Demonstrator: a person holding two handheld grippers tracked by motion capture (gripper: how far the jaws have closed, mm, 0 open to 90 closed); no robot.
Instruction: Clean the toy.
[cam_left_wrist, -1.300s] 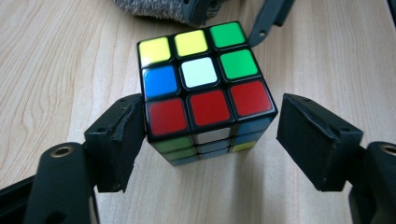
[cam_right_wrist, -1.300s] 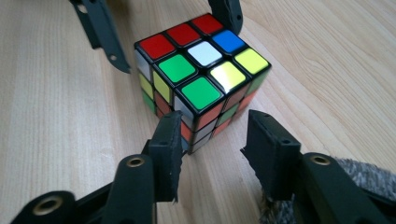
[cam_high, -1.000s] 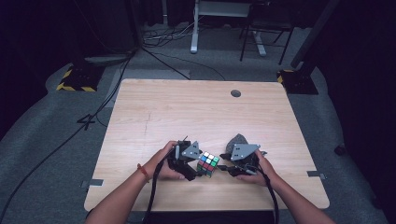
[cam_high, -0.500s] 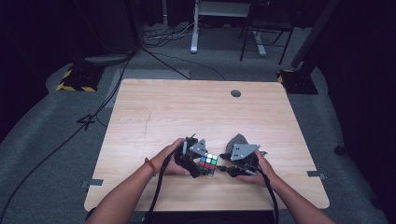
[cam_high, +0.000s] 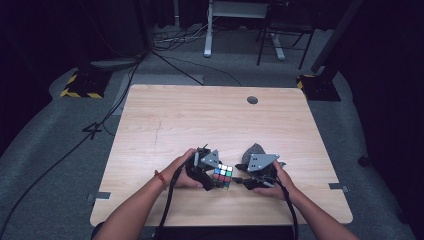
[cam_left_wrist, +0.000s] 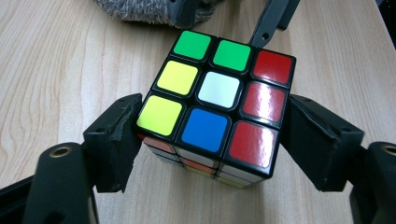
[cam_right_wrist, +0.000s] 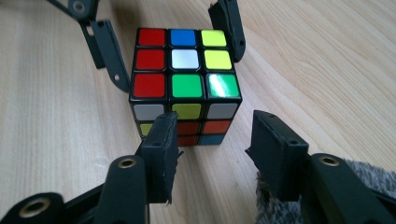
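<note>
A multicoloured plastic puzzle cube on the light wooden counter, set between two hand-held grippers.

The cube is flanked by the jaws of the left gripper, whose pads lie against or just beside two opposite sides; firm contact cannot be confirmed. The right gripper is held partly open and empty, just short of the cube's near face. A grey fuzzy object is seen beside the right gripper.

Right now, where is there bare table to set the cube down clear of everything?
Free: the table from the far edge with its round grommet down to the hands. Crowded: the near middle, where the left gripper, cube, right gripper and grey fuzzy object bunch.
</note>
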